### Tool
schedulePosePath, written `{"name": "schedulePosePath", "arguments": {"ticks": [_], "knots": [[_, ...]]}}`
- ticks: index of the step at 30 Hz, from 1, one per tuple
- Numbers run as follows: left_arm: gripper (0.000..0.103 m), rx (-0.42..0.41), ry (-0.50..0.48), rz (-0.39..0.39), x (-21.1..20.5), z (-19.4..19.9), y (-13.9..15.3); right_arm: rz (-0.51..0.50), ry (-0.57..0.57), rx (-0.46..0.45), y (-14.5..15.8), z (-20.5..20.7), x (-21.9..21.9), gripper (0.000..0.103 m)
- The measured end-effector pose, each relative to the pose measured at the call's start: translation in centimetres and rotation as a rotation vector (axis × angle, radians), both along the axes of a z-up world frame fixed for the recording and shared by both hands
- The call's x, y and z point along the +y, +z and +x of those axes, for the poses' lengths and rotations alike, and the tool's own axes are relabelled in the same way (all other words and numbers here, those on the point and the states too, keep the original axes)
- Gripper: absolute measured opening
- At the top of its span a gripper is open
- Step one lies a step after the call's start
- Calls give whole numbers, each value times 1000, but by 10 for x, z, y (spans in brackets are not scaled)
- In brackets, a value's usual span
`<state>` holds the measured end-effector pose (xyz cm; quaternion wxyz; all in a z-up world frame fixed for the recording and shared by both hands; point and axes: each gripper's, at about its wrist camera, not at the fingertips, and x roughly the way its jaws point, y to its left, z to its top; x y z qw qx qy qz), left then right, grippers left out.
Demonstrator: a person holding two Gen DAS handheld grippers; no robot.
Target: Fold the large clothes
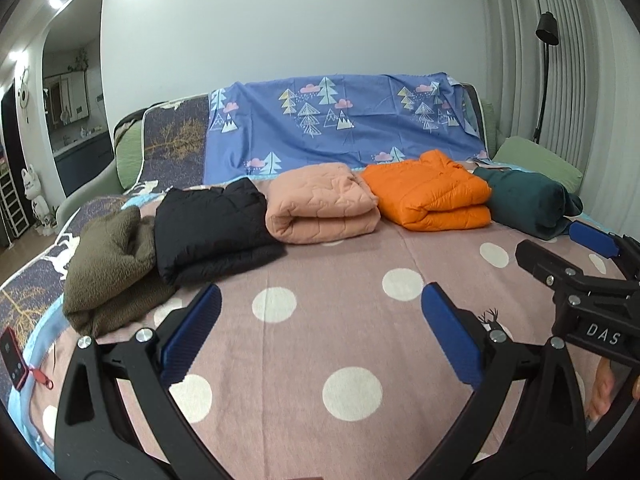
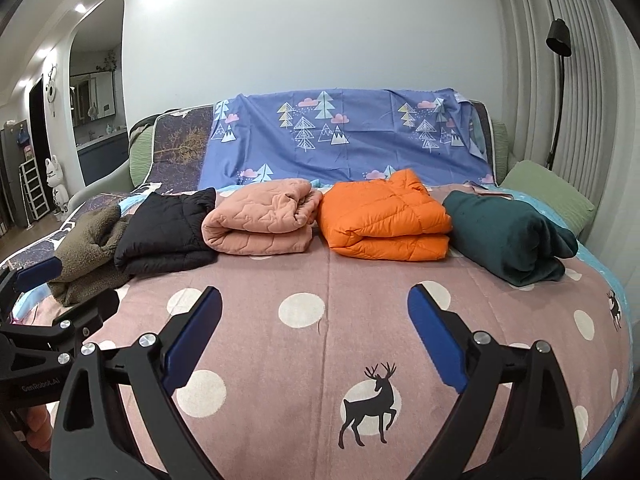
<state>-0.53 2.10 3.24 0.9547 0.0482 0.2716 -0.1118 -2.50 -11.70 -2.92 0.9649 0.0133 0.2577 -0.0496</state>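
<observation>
White wall and pleated curtain back a bed covered by a pink polka-dot blanket printed with a black deer. A blue sheet with tree motifs hangs over the backrest behind it.

Five folded garments lie in a row across the far part of the blanket, from left to right:
- olive fleece garment, at the left edge, touching the next
- black quilted jacket, overlapping the fleece's right side
- peach quilted jacket
- orange puffer jacket, just beside the peach one
- dark teal fleece garment, rolled, with a green pillow behind it

Left gripper and right gripper both hover above the bare near part of the blanket, blue-padded fingers spread wide and holding nothing. Each appears at the edge of the other's view, side by side and apart. Nothing lies between the grippers and the garment row.

A red phone-like device rests on the blanket's left border. A black floor lamp stands at the curtain, and a white cat figurine stands on the floor beyond the bed's left side.
</observation>
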Motion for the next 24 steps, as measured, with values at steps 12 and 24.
{"name": "schedulePosePath", "arguments": {"ticks": [12, 24], "knots": [[101, 19, 23, 16, 4, 0, -6, -27, 3, -5, 1, -3, 10, 94], [101, 31, 33, 23, 4, 2, -9, -44, -3, -9, 1, -2, 12, 94]]}}
